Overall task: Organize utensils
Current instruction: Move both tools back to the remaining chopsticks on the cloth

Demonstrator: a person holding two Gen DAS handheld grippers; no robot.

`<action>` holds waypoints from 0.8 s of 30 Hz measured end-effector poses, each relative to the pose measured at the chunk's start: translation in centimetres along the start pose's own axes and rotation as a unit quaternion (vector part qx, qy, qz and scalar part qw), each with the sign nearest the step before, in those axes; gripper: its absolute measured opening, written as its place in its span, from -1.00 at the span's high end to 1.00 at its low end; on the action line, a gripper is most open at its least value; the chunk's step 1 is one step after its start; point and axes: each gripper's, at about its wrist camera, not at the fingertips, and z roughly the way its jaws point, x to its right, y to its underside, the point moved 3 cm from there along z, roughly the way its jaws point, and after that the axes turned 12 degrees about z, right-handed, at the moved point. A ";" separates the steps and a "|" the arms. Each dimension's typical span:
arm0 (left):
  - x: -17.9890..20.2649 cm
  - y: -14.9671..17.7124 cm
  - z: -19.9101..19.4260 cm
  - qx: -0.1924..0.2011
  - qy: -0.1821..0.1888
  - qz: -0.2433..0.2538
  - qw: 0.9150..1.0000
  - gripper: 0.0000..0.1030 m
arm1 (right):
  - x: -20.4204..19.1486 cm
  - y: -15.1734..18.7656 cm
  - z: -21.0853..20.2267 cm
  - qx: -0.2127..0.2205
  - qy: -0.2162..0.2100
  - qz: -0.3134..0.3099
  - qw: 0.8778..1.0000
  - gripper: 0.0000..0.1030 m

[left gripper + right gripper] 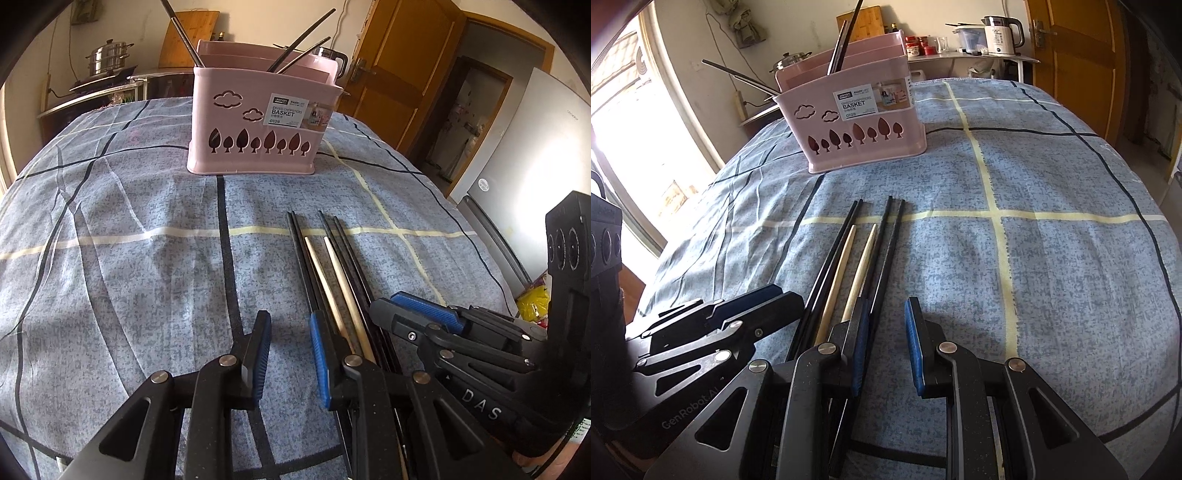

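Observation:
A pink chopsticks basket [258,125] stands on the blue checked cloth and holds several dark and metal chopsticks; it also shows in the right wrist view [860,118]. Several chopsticks lie side by side on the cloth: two pale wooden chopsticks [334,284] [849,269] between black chopsticks [303,254] [886,243]. My left gripper [290,350] is open and empty, low over the cloth just left of the row. My right gripper [886,336] is open and empty, at the row's right side, its left finger over the black ones. Each gripper shows in the other's view.
The cloth [1052,258] covers a table that falls away at its edges. A counter with a steel pot [109,59] stands behind, a kettle [1001,35] on a shelf, a wooden door [402,74], a fridge [535,155] to the right.

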 end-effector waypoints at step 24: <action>0.5 -0.1 0.4 -0.002 -0.036 0.029 0.999 0.44 | 0.5 0.1 -0.3 0.000 0.004 0.002 1.000 0.60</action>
